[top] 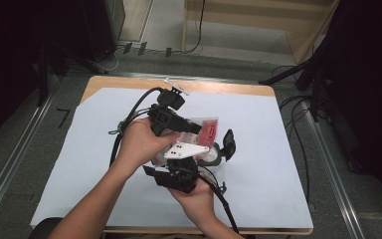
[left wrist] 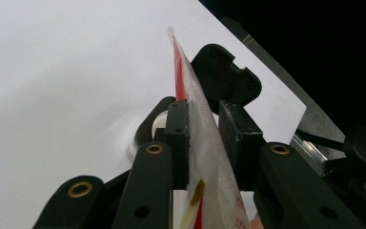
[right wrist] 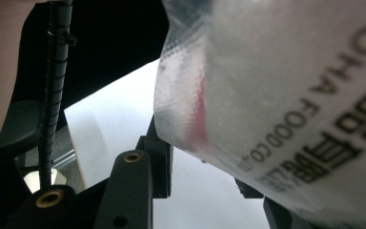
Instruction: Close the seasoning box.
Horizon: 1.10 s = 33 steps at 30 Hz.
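A clear plastic packet (top: 210,130) with a red label hangs just above the white sheet at mid-table. My left gripper (top: 199,128) reaches in from the left and is shut on it. In the left gripper view the pads (left wrist: 178,138) press on the packet (left wrist: 205,148), which stands edge-on between them. My right gripper (top: 215,149) comes up from below under its grey plate, jaws apart. In the right gripper view the packet (right wrist: 276,86), with black print, hangs close to the camera and hides the right jaw. Bare white sheet shows between that gripper's (right wrist: 202,176) jaws.
A round clear-rimmed object (top: 213,158) lies on the white sheet (top: 263,169) under the two grippers. The sheet covers a wooden table (top: 219,88). Cables trail from both grippers, and more cables (top: 298,124) lie on the floor to the right.
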Each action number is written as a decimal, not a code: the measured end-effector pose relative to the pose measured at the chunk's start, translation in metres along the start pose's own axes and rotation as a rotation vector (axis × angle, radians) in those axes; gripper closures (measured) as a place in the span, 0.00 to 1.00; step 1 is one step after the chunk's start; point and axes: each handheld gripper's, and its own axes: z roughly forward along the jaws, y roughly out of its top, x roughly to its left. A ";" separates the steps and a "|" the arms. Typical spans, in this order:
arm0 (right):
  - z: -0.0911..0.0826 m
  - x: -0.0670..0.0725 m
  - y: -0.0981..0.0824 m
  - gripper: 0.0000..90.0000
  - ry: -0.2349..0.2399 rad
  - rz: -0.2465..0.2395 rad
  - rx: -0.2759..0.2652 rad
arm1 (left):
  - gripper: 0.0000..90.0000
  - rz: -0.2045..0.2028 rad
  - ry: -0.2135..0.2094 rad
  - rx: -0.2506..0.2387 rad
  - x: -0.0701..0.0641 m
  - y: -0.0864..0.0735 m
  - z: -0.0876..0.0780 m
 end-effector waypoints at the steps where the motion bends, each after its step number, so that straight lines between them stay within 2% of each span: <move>1: 0.000 0.000 0.000 0.72 -0.006 -0.005 0.002 | 0.83 -0.002 -0.003 0.000 0.001 0.000 0.000; 9: 0.001 0.001 0.000 0.71 -0.009 -0.025 0.012 | 0.84 0.000 -0.004 -0.002 0.002 -0.002 0.000; 13: 0.003 0.003 -0.002 0.69 -0.013 -0.044 0.013 | 0.84 0.015 -0.003 -0.004 0.003 -0.003 -0.001; 23: 0.005 0.005 -0.004 0.66 -0.013 -0.049 0.012 | 0.84 0.026 0.001 0.004 0.002 -0.005 -0.003; 33: 0.009 0.008 -0.009 0.65 -0.008 -0.073 0.015 | 0.84 0.029 -0.001 0.043 0.002 -0.008 -0.007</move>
